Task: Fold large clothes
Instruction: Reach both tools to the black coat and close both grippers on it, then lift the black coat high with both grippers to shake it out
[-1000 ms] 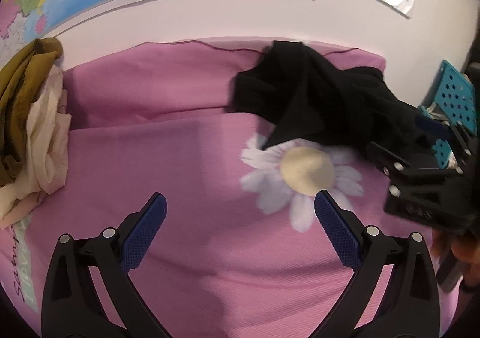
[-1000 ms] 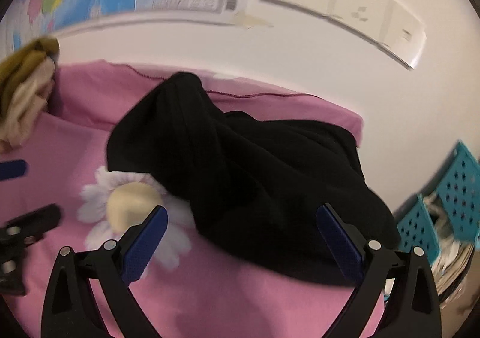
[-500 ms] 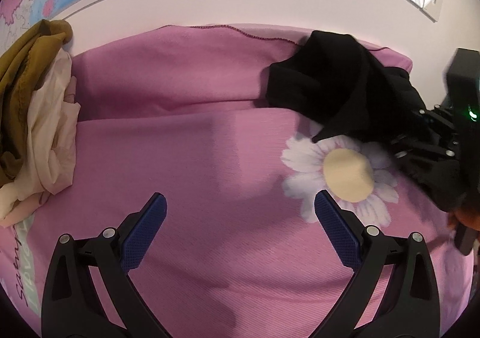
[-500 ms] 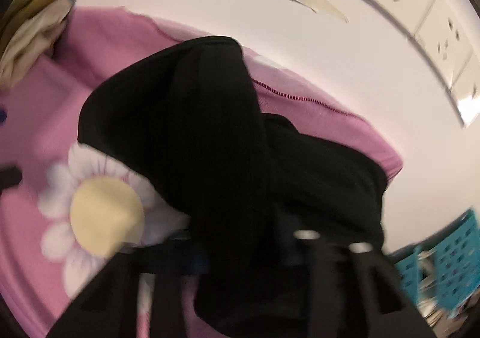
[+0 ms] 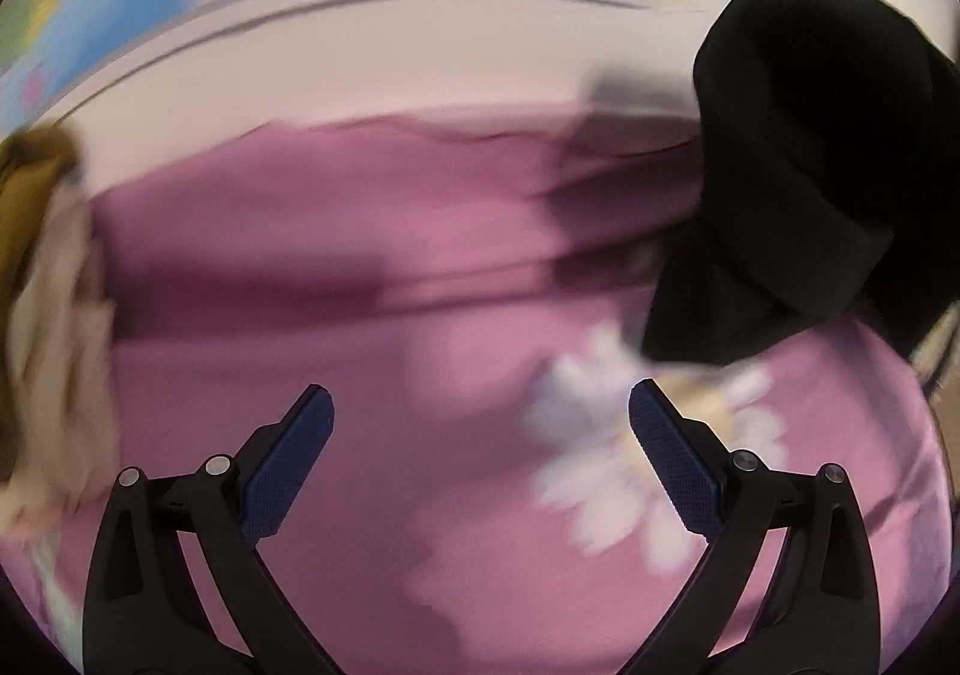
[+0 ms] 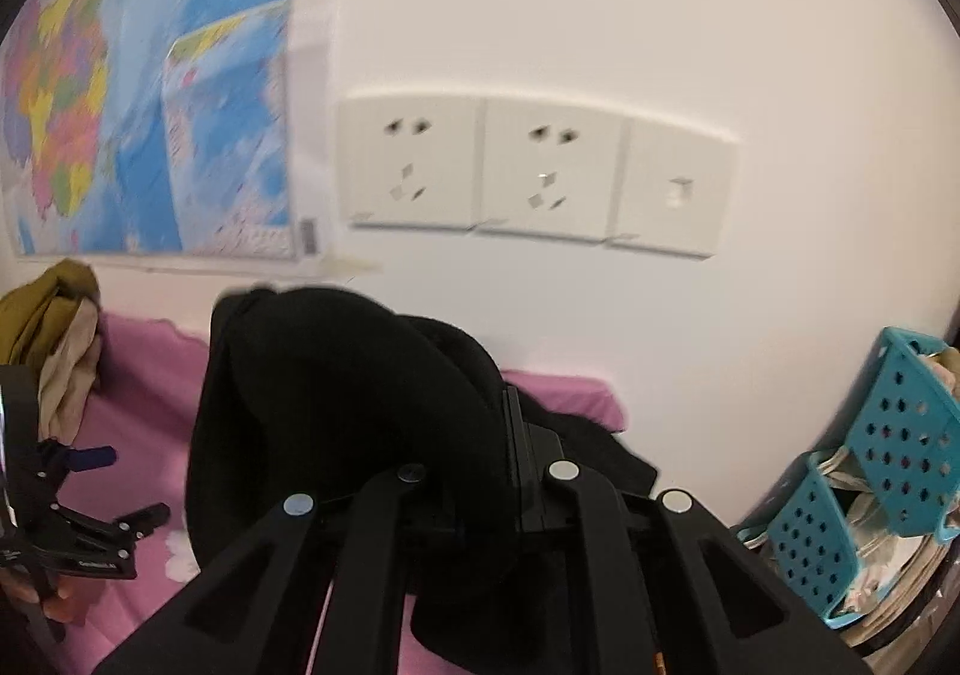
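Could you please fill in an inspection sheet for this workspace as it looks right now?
Surface: pink sheet with a daisy print.
Job's things: black garment, bunched, lifted off the sheet by the right tool.
Clutter: heap of olive and cream clothes at the sheet's left edge.
Grippers: left tool open, empty, over the sheet; right tool shut on the black garment.
Cables: nothing seen.
Surroundings: wall map, sockets, teal baskets to the right.
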